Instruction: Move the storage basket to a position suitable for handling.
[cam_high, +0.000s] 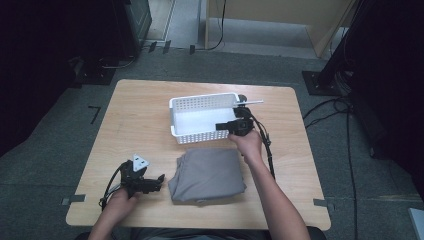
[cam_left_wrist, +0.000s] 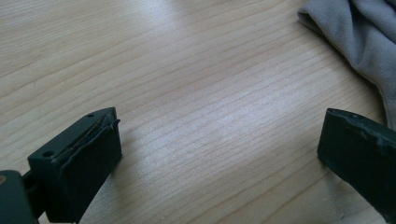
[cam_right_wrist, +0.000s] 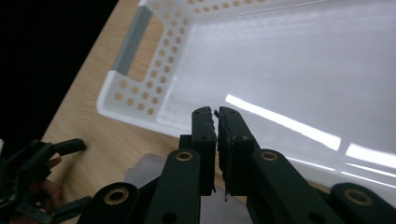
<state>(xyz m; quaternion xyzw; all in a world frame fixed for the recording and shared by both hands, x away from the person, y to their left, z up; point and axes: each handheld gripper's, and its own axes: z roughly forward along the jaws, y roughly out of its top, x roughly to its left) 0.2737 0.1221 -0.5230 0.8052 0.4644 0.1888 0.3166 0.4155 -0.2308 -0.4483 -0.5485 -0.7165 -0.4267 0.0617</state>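
Note:
A folded grey cloth (cam_high: 207, 175) lies on the wooden table (cam_high: 140, 115) near its front edge. Just behind it stands an empty white perforated basket (cam_high: 200, 136). My right gripper (cam_high: 218, 126) hovers over the basket's front right part and points left. In the right gripper view its jaws (cam_right_wrist: 217, 126) are pressed together with nothing between them, above the basket's rim (cam_right_wrist: 121, 88). My left gripper (cam_high: 160, 180) rests low on the table, left of the cloth. In the left gripper view it (cam_left_wrist: 219, 149) stands wide open over bare wood, with the cloth's edge (cam_left_wrist: 359, 32) at the upper right.
Cables trail from both grippers across the table (cam_high: 270, 150). Bare wood lies left of the basket and behind it. In the right gripper view, the left gripper (cam_right_wrist: 42, 182) and its hand show at the lower left. Dark equipment and floor cables (cam_high: 340, 105) surround the table.

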